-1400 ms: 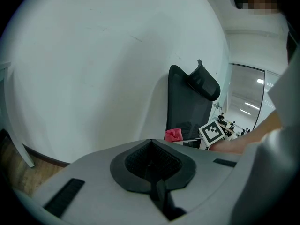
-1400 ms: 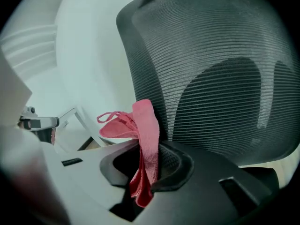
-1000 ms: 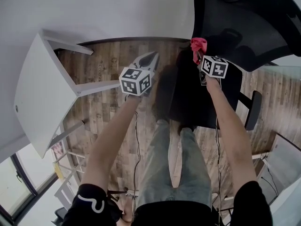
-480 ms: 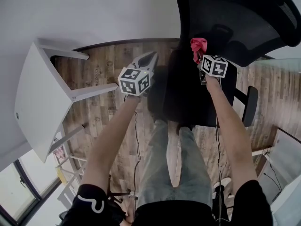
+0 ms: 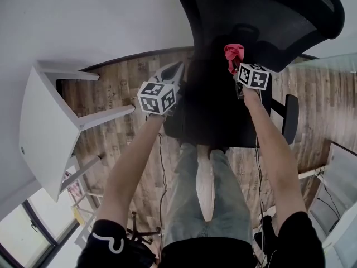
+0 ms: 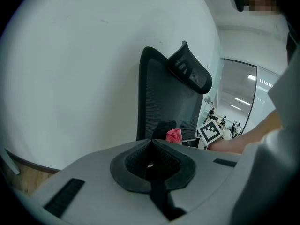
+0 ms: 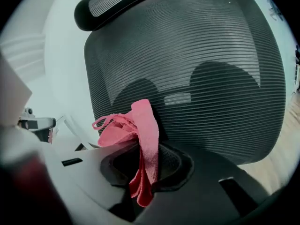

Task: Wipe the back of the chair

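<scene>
Jutting cloth [image 7: 146, 125] before upright chair back [image 7: 211, 50]

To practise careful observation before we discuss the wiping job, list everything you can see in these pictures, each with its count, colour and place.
office chair: one, black, mesh back ahead of the person
headrest: one, black, atop the chair back
cloth: one, pink, close before the chair back
table: one, white, at left by the wall
floor: wood-brown planks, underfoot
wall: white, behind chair and table
left tongs: one, grey, shut and empty, left of the chair
right tongs: one, grey, shut on the cloth
marker cubes: two, black and white, one per tongs
forearms: two, bare, reaching forward
legs: two, grey trousers, below the seat
</scene>
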Motion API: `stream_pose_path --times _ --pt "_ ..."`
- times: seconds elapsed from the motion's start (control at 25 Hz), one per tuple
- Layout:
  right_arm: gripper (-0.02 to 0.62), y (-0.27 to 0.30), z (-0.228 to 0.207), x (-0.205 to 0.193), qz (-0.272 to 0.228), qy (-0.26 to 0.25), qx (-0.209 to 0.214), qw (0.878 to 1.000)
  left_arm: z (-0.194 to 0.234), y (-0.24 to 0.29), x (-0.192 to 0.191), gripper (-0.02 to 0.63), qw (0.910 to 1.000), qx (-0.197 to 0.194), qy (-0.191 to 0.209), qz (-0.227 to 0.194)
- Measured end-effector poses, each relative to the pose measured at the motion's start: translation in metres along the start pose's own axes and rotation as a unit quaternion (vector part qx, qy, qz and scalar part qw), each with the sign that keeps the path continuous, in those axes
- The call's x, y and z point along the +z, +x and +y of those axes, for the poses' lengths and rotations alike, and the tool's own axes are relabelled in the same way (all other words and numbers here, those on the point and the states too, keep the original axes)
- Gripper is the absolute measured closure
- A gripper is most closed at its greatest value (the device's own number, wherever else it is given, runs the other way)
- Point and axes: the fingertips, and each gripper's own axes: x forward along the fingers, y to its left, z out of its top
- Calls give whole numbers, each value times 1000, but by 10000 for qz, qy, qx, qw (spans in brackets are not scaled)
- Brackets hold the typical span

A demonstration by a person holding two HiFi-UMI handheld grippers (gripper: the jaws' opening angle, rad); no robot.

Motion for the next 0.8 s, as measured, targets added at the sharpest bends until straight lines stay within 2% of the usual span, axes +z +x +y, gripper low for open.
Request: stream_pose_path --times 0.8 --pt "522 -60 -114 5 -245 433 -489 9976 -79 70 4 583 9988 -374 258 174"
